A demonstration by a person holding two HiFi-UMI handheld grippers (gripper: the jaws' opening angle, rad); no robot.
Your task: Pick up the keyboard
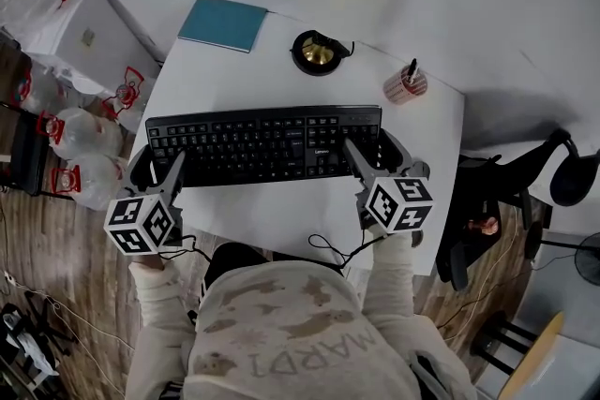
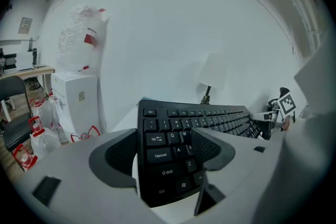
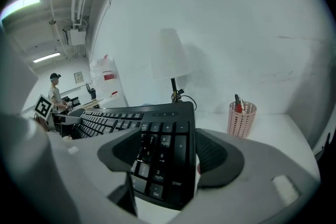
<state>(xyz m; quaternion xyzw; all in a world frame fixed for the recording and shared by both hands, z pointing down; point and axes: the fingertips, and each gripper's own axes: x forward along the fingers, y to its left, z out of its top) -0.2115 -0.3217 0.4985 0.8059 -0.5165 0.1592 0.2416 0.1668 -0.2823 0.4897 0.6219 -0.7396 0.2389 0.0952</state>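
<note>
Keyboard [image 1: 262,143] lies flat on white tabletop [image 1: 281,220], black, long side toward the person. Left gripper [image 1: 157,169] has its fingers apart, straddling the keyboard's left end, with a gap at the outer finger. Right gripper [image 1: 373,150] straddles the numpad end, fingers apart, not clamped. Pink pen cup [image 1: 405,85] and blue notebook [image 1: 223,22] sit behind the keyboard.
</note>
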